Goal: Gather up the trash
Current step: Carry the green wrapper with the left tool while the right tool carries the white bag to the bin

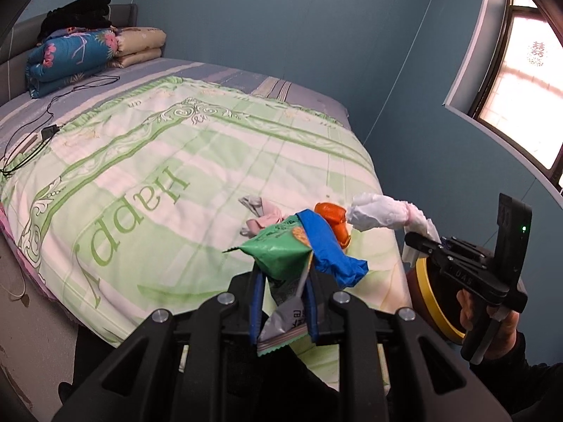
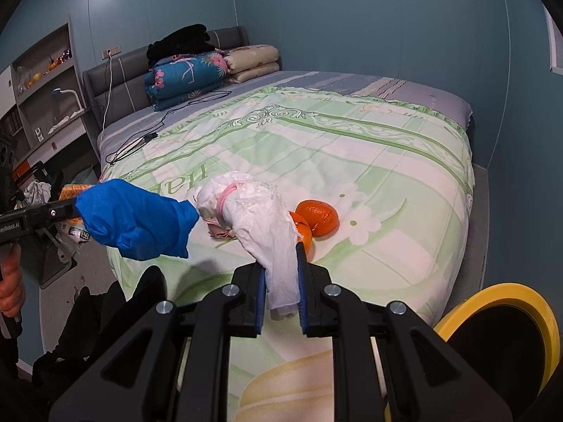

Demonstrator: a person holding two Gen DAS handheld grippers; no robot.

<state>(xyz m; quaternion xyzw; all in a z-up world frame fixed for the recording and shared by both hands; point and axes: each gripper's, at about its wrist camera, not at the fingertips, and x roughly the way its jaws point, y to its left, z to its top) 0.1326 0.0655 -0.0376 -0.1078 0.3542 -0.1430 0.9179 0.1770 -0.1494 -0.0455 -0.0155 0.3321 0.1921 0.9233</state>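
Left wrist view: left tool (image 1: 283,281) clenched on a green snack wrapper (image 1: 281,253) and a blue crumpled piece (image 1: 330,256), both up in the air over the bed (image 1: 158,147). Right wrist view: right tool (image 2: 281,281) clenched on a white plastic bag (image 2: 260,218) with a pink band round it, also lifted off the bed. Yellow-rimmed bin (image 2: 510,330) low on the right, just beside the foot of the bed, dark mouth facing up.

More trash left on the bed: orange peel (image 2: 316,218) in two pieces, and a small pink and grey scrap (image 1: 260,214) near it.

Best way to do this step, as a guess:
- Keep both tools squeezed tight. Soft, thin trash, easy to slip out.
- Carry each handful slowly to the bin. No shaking.
- Take one tool at a time, to stop the two bumping over the small mouth.
- Hold well over the dark middle of the bin, not the yellow rim.
- Let go only once right above it. Light wrapper likely to float sideways if dropped from high up.
- Watch the loose blue end, hanging far out, likely to catch on the rim.
- Then back for the peel and the scrap.
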